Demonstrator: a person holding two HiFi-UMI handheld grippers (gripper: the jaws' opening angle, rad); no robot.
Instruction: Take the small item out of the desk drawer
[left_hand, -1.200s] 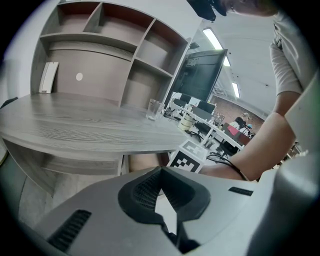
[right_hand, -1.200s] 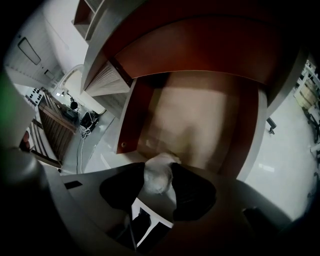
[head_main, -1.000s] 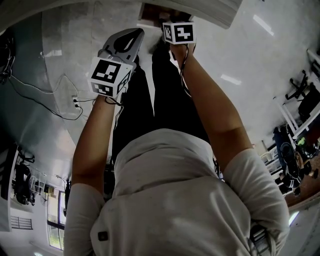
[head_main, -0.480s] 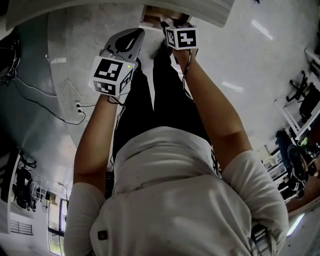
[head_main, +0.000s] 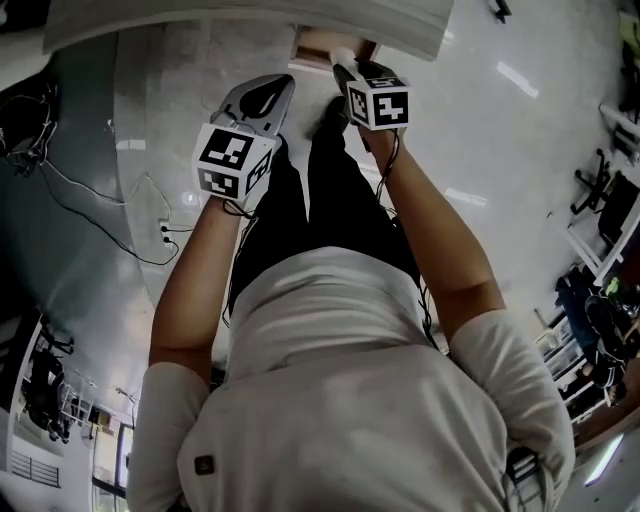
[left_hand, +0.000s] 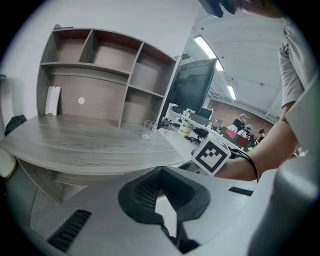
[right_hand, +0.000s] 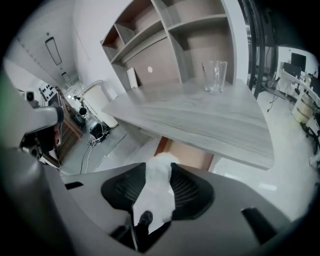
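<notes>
A small white fluffy item (right_hand: 157, 187) sits between the jaws of my right gripper (right_hand: 159, 167), whose pads press on both its sides. In the head view the right gripper (head_main: 350, 75) is just in front of the open brown drawer (head_main: 325, 45) under the desk edge, with the white item (head_main: 343, 58) at its tip. The drawer's inside (right_hand: 187, 152) shows beyond the item. My left gripper (left_hand: 161, 172) hangs to the left of it with its tips together and nothing held; the left gripper (head_main: 262, 95) is below the desk edge.
The grey wooden desk (right_hand: 200, 120) carries a clear glass (right_hand: 214, 76) and a shelf unit (left_hand: 100, 65) at its back. Cables (head_main: 90, 200) lie on the floor at the left. The person's legs (head_main: 310, 190) are under the grippers.
The right gripper has drawn back a little from the drawer with the white item still in it. The left gripper has shifted slightly alongside.
</notes>
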